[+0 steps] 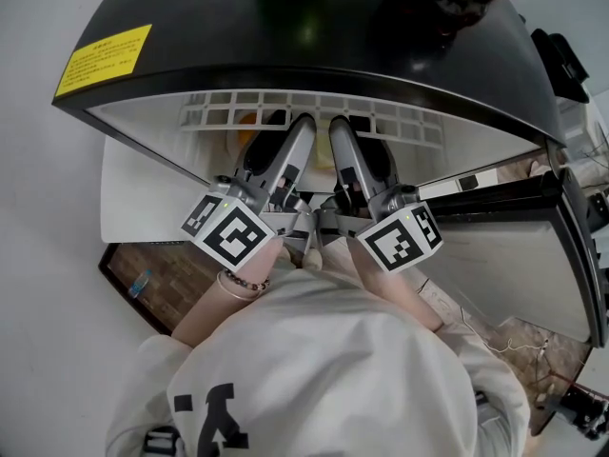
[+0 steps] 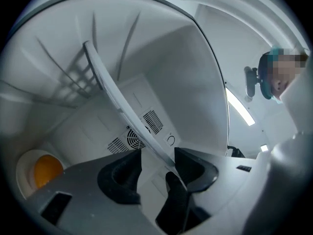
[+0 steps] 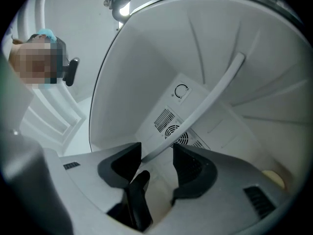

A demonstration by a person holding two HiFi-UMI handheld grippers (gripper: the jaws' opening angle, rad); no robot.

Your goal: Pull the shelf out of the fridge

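While left tool (image 2: 157,156) and right tool (image 3: 157,152) gape, the shelf (image 2: 112,89) crosses each gap.

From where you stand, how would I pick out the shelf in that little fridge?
Find the black-topped fridge, door open, white inside. Across its cavity lies the shelf, a flat white rack whose front rail runs between the open jaws of the left gripper and the right gripper. Unlike the smooth walls and the round fan vent behind, it alone is a grid of bars.
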